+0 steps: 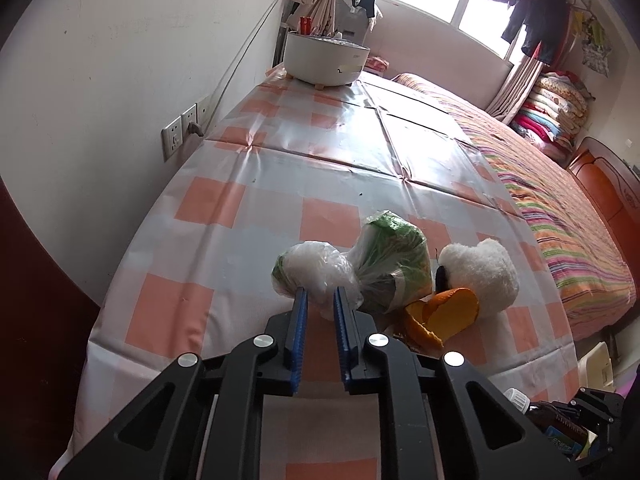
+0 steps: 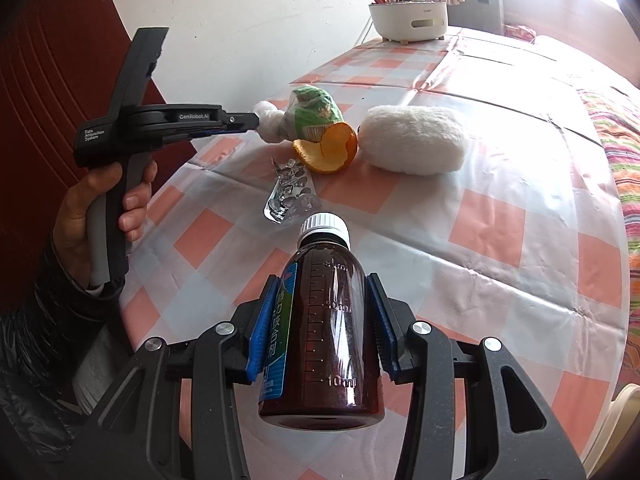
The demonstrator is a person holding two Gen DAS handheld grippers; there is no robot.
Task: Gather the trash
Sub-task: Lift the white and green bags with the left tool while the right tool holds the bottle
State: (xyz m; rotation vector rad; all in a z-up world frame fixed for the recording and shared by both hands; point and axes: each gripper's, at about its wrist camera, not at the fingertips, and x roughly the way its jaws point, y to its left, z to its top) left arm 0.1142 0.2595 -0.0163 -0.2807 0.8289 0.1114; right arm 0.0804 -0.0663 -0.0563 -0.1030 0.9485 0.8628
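On the orange-and-white checked tablecloth (image 1: 224, 208) lies a cluster of trash. My left gripper (image 1: 320, 294) is shut on the lower edge of a crumpled white plastic wad (image 1: 316, 266); the right wrist view shows its tip (image 2: 256, 122) at that wad (image 2: 269, 120). Behind the wad sit a green-printed snack bag (image 1: 394, 256), an orange peel (image 1: 444, 314) and a white plush toy (image 1: 480, 272). A used blister pack (image 2: 290, 196) lies nearer me. My right gripper (image 2: 325, 280) is shut on a brown medicine bottle (image 2: 328, 320) with a white cap, held above the table.
A white round container (image 1: 324, 60) with pens stands at the table's far end. Wall sockets (image 1: 184, 128) are on the left wall. A bed with a striped cover (image 1: 560, 216) borders the table on the right. A person's hand (image 2: 100, 208) holds the left gripper's handle.
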